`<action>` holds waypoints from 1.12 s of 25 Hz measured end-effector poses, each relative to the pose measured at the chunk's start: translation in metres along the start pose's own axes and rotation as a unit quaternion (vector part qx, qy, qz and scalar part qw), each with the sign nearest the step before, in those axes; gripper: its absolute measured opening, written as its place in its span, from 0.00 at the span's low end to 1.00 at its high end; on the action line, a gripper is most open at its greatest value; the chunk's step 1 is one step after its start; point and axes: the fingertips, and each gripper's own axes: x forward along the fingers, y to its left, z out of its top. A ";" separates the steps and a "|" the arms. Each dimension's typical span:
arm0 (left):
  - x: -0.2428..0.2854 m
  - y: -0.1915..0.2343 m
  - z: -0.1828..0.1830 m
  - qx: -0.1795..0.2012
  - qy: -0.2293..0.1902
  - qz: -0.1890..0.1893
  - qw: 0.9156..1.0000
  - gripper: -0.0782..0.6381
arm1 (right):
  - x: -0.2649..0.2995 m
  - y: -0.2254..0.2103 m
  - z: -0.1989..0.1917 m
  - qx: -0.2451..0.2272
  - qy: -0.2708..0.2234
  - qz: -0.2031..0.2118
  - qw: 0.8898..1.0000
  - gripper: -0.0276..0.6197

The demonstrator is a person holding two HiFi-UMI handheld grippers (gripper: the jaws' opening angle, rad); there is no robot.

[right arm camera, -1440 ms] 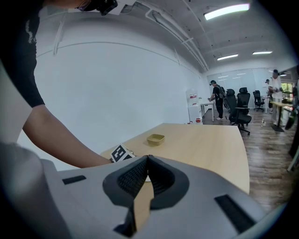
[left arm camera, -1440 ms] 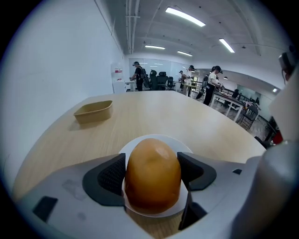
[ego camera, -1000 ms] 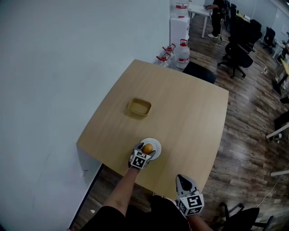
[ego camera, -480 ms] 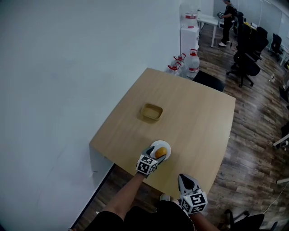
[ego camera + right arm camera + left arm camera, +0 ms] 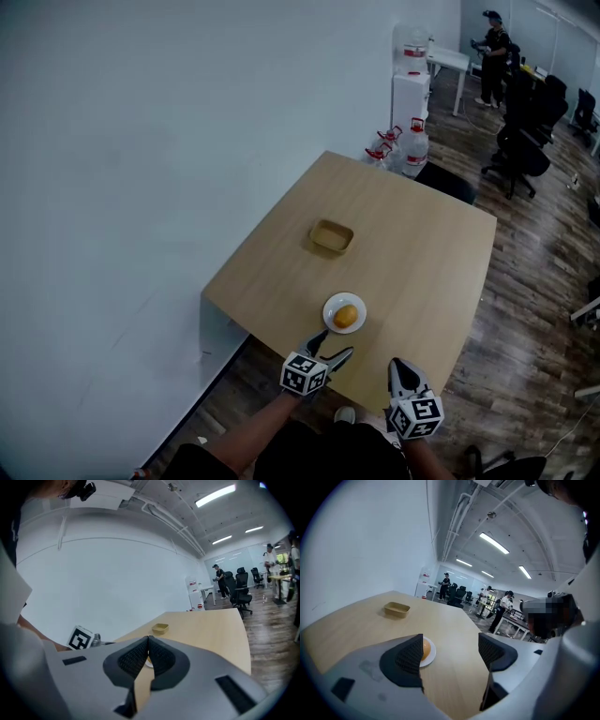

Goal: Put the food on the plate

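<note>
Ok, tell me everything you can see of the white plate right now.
The plate is small, round, white and glossy, ceramic by the look. It lies flat on the wooden table, near the table's front edge. One rounded orange-yellow food item sits on its middle. The left gripper hovers just short of it, jaws apart, apparently not touching it.

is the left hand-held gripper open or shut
Open. The left hand-held gripper has its jaws well apart with nothing between them; the orange food lies on the white plate beyond it.
</note>
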 end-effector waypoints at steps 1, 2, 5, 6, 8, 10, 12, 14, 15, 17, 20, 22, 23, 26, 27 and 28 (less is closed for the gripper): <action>-0.010 -0.006 0.002 -0.008 -0.008 0.005 1.000 0.59 | -0.002 0.000 0.000 -0.006 0.001 -0.002 1.000 0.14; -0.020 -0.011 0.003 -0.023 -0.016 0.011 1.000 0.59 | -0.003 0.000 0.000 -0.012 0.003 -0.003 1.000 0.14; -0.053 -0.021 0.011 -0.073 -0.043 0.035 0.996 0.58 | -0.005 0.002 0.004 -0.018 0.001 -0.002 1.000 0.14; -0.063 -0.025 0.014 -0.076 -0.051 0.044 0.995 0.59 | -0.007 0.001 0.007 -0.018 -0.002 -0.003 1.000 0.14; -0.083 -0.028 0.019 -0.075 -0.067 0.067 0.993 0.58 | -0.008 0.001 0.014 -0.018 -0.011 -0.003 1.000 0.14; -0.102 -0.028 0.030 -0.070 -0.090 0.089 0.990 0.58 | -0.008 0.006 0.021 -0.021 -0.020 -0.002 1.000 0.14; -0.121 -0.032 0.046 -0.056 -0.116 0.109 0.986 0.58 | -0.009 0.016 0.031 -0.048 -0.026 0.000 0.999 0.14; -0.137 -0.039 0.061 -0.037 -0.138 0.123 0.982 0.58 | -0.012 0.028 0.042 -0.091 -0.031 0.000 0.995 0.14; -0.143 -0.042 0.067 -0.026 -0.145 0.127 0.981 0.58 | -0.012 0.032 0.046 -0.103 -0.034 0.000 0.994 0.14; -0.150 -0.048 0.077 -0.008 -0.156 0.128 0.979 0.58 | -0.012 0.038 0.053 -0.103 -0.042 0.003 0.994 0.14; -0.153 -0.058 0.090 -0.010 -0.166 0.117 0.979 0.58 | -0.011 0.045 0.057 -0.082 -0.044 0.015 0.996 0.14; -0.160 -0.058 0.097 -0.016 -0.180 0.133 0.974 0.47 | -0.011 0.050 0.056 -0.082 -0.041 0.020 0.996 0.14; -0.165 -0.057 0.100 -0.014 -0.188 0.146 0.971 0.33 | -0.010 0.052 0.056 -0.085 -0.040 0.022 0.995 0.14; -0.173 -0.053 0.108 0.008 -0.192 0.163 0.968 0.26 | -0.002 0.060 0.060 -0.087 -0.041 0.034 0.995 0.14; -0.175 -0.051 0.109 0.012 -0.191 0.166 0.967 0.21 | 0.000 0.062 0.062 -0.086 -0.043 0.038 0.995 0.14; -0.178 -0.049 0.110 0.013 -0.192 0.170 0.966 0.16 | 0.002 0.065 0.063 -0.086 -0.044 0.043 0.994 0.14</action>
